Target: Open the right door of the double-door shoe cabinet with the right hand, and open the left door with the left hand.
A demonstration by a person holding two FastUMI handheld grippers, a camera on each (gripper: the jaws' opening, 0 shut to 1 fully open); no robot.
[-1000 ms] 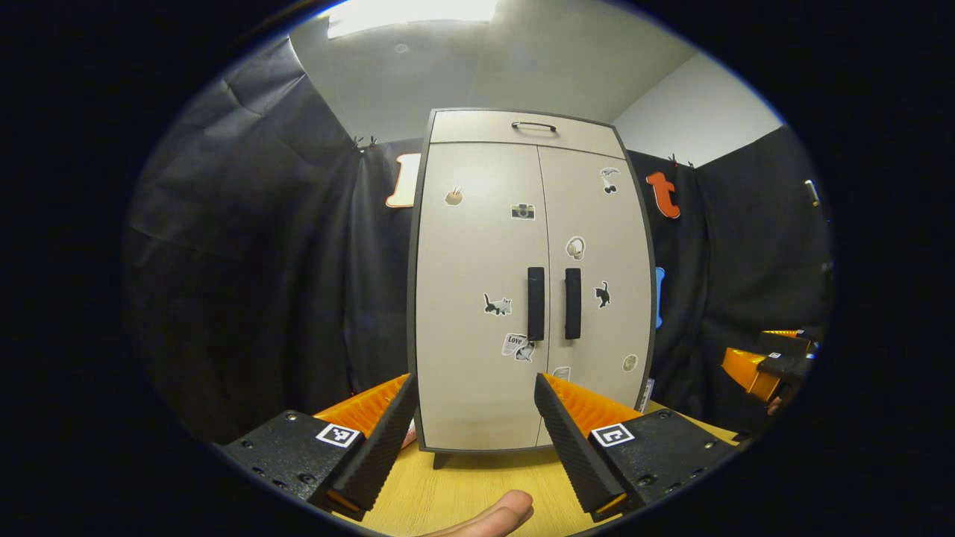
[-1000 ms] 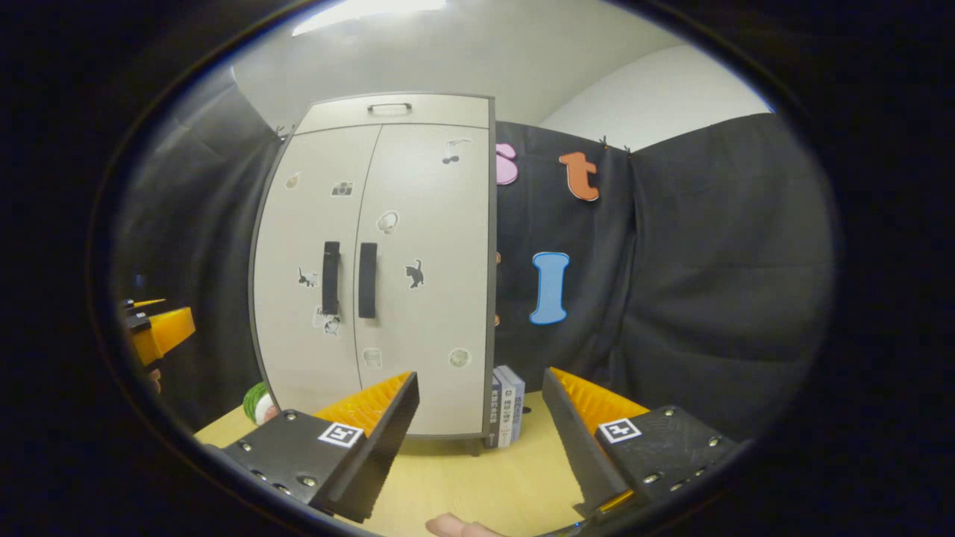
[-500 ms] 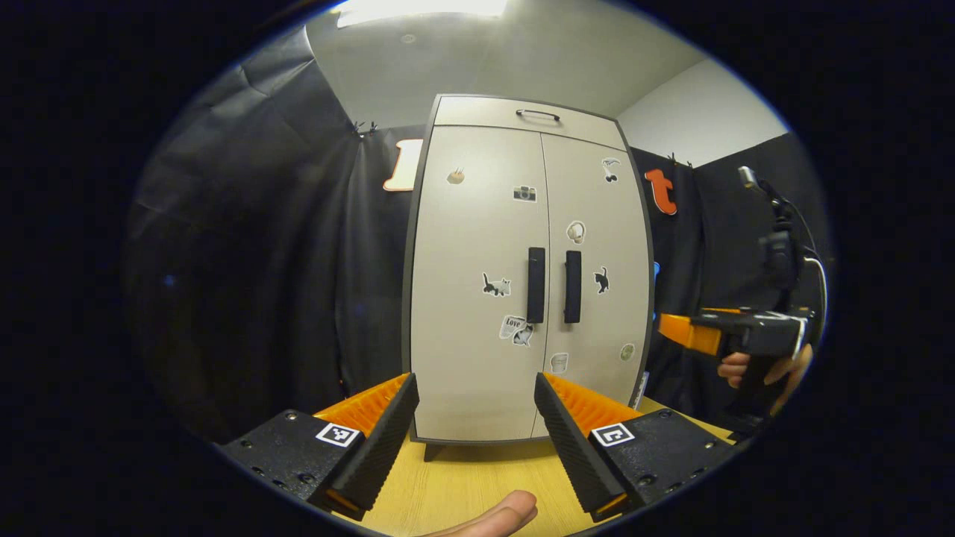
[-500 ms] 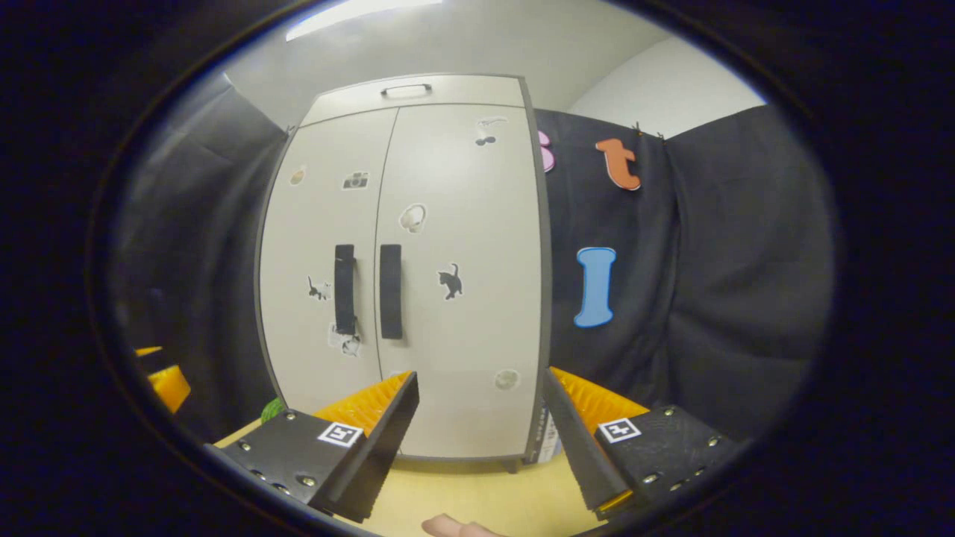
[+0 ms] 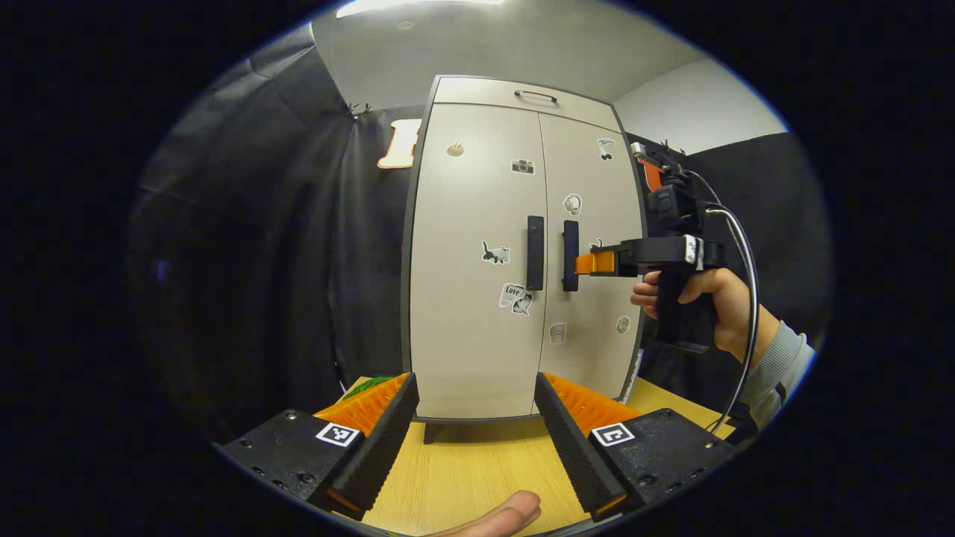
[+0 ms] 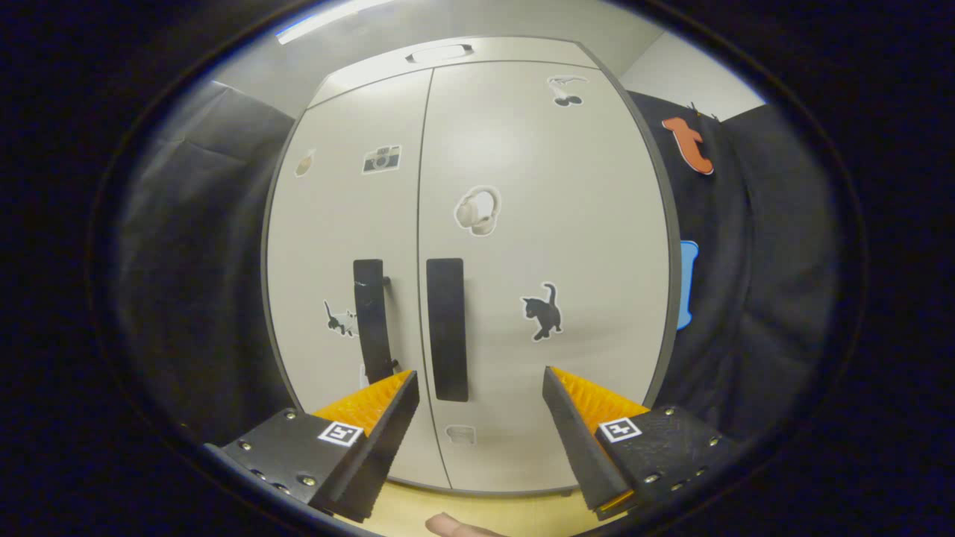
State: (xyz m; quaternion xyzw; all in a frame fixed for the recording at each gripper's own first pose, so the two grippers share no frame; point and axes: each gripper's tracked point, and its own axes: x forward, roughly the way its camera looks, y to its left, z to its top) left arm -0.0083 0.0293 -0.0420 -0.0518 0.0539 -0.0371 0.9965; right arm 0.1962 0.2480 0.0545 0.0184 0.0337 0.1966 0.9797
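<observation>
The beige double-door shoe cabinet point(image 5: 477, 328) stands shut on a wooden table point(image 5: 477, 470). Its left door handle point(image 5: 535, 253) and right door handle point(image 5: 570, 255) are black vertical bars at the middle seam. My left gripper point(image 5: 474, 414) is open and well back from the cabinet, low in front of the doors. In the left gripper view a hand holds my right gripper point(image 5: 595, 262) just right of the right handle, close to the door. In the right gripper view the right gripper point(image 6: 479, 406) is open, and the right door handle point(image 6: 446, 328) stands close ahead, just left of centre.
Stickers dot both cabinet doors, and a top drawer with a thin handle point(image 5: 535, 95) sits above them. Something green point(image 5: 369, 385) lies on the table left of the cabinet. Black cloth walls surround the booth. A thumb tip point(image 5: 500, 518) shows below my left gripper.
My right gripper has risen and moved in toward the right door handle, which now looks much larger in its view. My left gripper has edged slightly closer. Both doors remain shut.
</observation>
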